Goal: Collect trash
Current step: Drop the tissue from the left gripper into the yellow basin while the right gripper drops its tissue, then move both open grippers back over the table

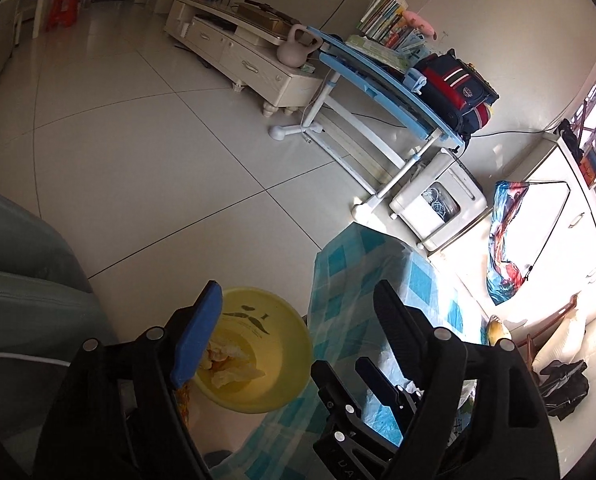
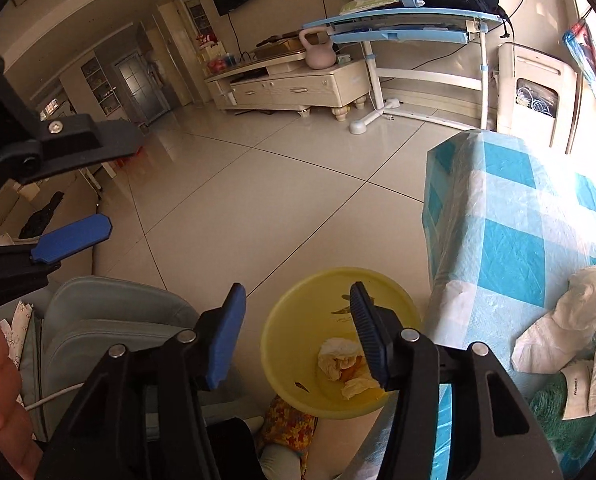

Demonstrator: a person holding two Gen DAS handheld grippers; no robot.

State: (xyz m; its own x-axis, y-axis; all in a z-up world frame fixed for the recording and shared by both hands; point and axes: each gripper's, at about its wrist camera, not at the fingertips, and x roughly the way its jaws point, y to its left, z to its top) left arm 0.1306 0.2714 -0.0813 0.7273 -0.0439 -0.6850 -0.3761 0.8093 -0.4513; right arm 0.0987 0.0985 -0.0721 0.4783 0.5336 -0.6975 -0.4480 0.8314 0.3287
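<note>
Pale glossy tiles make up the floor [image 2: 258,184], which fills most of both views. Next in size is the bench [image 2: 510,216] on my right, draped in a blue-and-white checked plastic cloth, its corner hanging close to the bin. On that cloth, at the right edge of the right wrist view, lies a crumpled white bag [image 2: 566,320] over something green. A grey-green sofa [image 2: 110,320] sits on my left, with a white cable across its cushion.

Between sofa and bench stands the yellow bin [image 2: 294,344] on the floor, just beside the cloth's hanging edge. Inside it lies the trash [image 2: 344,364]: crumpled whitish wrappers with an orange scrap among them, resting at the bottom.

My left hand-held gripper [image 1: 298,312] hangs over the bin's rim and the bench corner with its jaws spread wide and nothing between them; it also shows at the left edge of the right wrist view. My right hand-held gripper [image 2: 298,308] is above the bin, jaws parted about halfway, nothing in its hold.
</note>
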